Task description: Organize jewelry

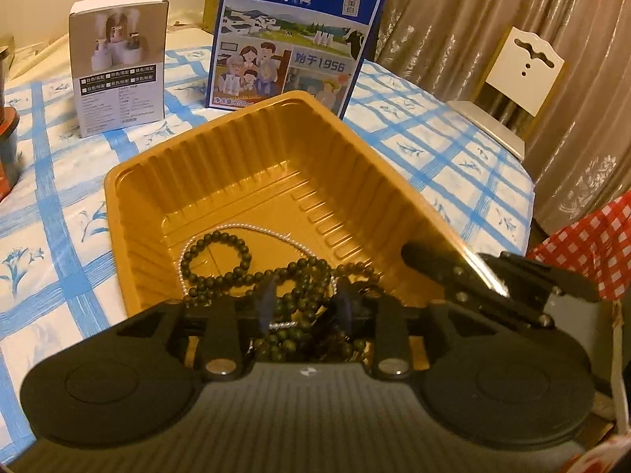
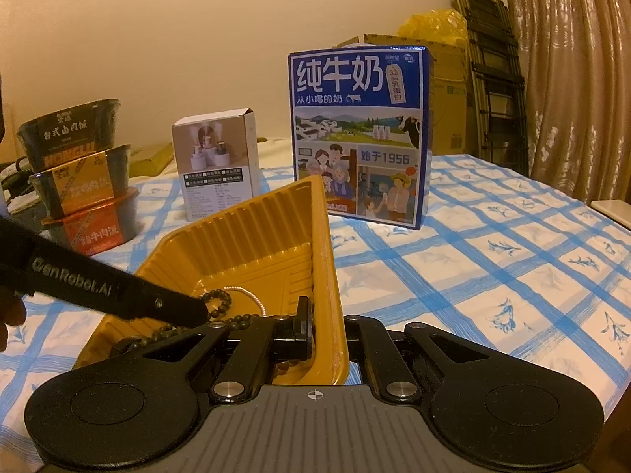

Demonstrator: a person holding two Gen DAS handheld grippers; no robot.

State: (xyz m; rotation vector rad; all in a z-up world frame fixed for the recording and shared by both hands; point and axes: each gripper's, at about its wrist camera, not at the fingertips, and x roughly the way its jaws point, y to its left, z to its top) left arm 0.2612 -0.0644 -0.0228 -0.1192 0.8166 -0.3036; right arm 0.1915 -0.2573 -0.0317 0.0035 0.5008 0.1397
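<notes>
left wrist view: 1 gold tray (image 1: 236, 165), 1 pearl strand (image 1: 236, 228), dark beads (image 1: 221, 252).

Left gripper (image 1: 303, 299): matte black body w/ ribbed grey plate, round side discs, silver pivot screws. Right gripper (image 2: 311, 327): same build (the left one's finger reads "GenRobot.AI").

Both wrist views look down, close — sharing the gold tray (image 1: 221, 181).
</notes>
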